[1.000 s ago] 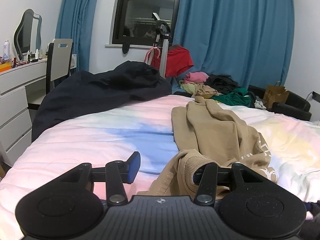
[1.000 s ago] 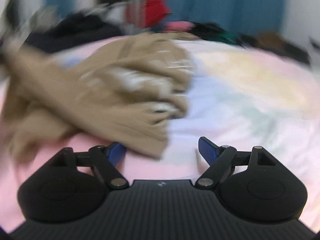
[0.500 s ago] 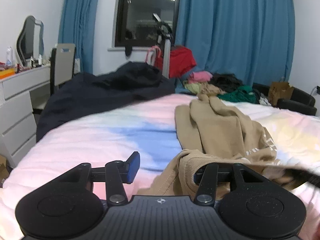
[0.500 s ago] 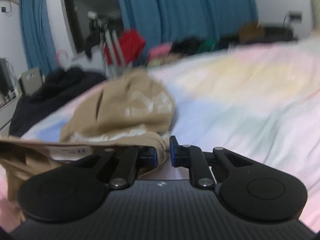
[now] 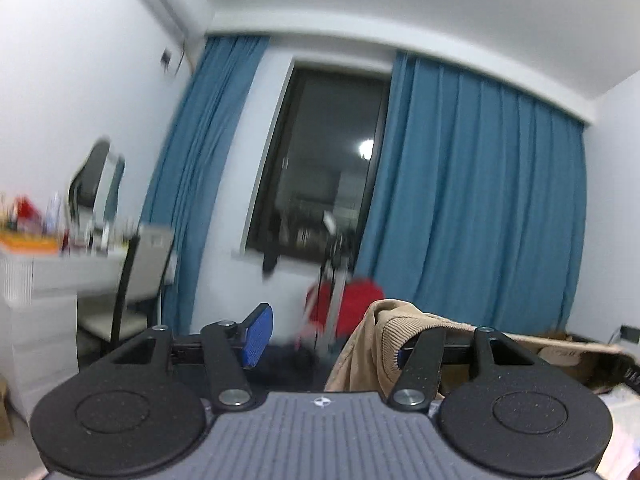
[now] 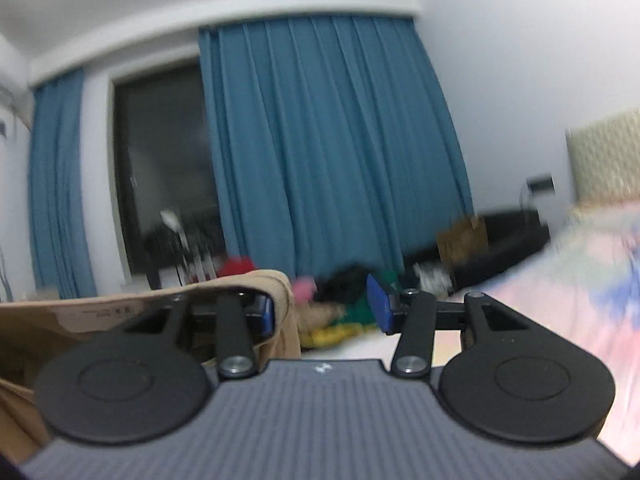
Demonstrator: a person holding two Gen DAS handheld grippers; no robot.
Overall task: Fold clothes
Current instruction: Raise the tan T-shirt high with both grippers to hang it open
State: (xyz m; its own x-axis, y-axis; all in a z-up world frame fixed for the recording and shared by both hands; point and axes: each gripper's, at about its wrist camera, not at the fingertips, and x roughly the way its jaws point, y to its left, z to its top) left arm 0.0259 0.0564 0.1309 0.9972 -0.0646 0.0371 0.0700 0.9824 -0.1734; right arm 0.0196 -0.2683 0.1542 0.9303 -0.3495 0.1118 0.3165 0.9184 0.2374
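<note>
Curtains (image 5: pixel 476 200) in two blue pleated panels hang beyond both grippers' fingers, one on each side of one dark window (image 5: pixel 320 168). One tan garment (image 5: pixel 384 344), soft knit with a ribbed hem, is lifted between the two grippers. In the left wrist view it drapes over the right-hand finger of the left gripper (image 5: pixel 328 338), whose fingers stand spread, the blue pad on the other finger bare. In the right wrist view the garment (image 6: pixel 80 312) hangs over the left-hand finger of the right gripper (image 6: pixel 320 308), fingers also spread apart. One pastel quilted bedspread (image 6: pixel 580 280) lies right of those fingers. One blurred clothes pile (image 6: pixel 344 308) shows between them.
</note>
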